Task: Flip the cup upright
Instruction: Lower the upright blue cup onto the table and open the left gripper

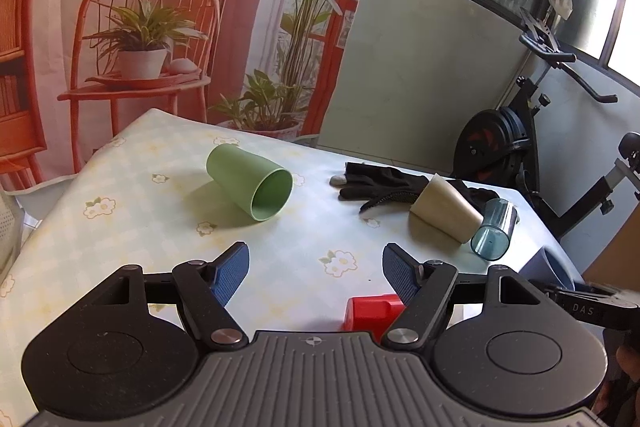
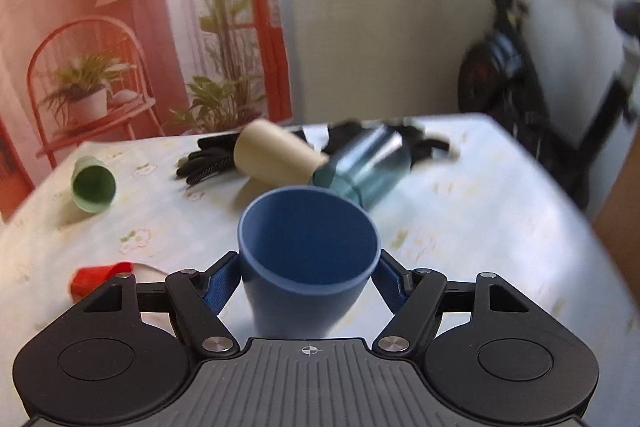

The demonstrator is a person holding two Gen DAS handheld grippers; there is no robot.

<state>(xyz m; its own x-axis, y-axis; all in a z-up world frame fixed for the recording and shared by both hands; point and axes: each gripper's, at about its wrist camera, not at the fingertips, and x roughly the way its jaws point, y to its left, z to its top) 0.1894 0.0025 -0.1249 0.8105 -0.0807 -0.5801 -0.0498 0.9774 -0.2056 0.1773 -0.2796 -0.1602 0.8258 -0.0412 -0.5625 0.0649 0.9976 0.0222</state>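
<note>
My right gripper (image 2: pixel 310 277) is shut on a blue cup (image 2: pixel 308 251), held mouth-up above the table; the same cup shows at the right edge of the left wrist view (image 1: pixel 550 267). A green cup (image 1: pixel 250 181) lies on its side on the table, also in the right wrist view (image 2: pixel 93 185). A beige cup (image 1: pixel 446 207) and a clear blue-tinted cup (image 1: pixel 494 229) lie on their sides together, also seen in the right wrist view as beige cup (image 2: pixel 276 157) and clear cup (image 2: pixel 366 165). My left gripper (image 1: pixel 316 273) is open and empty above the table.
A red object (image 1: pixel 372 311) sits just under my left gripper, also in the right wrist view (image 2: pixel 98 277). Black gloves (image 1: pixel 380 185) lie behind the beige cup. The floral tablecloth (image 1: pixel 120 227) covers the table. An exercise bike (image 1: pixel 520 131) stands to the right.
</note>
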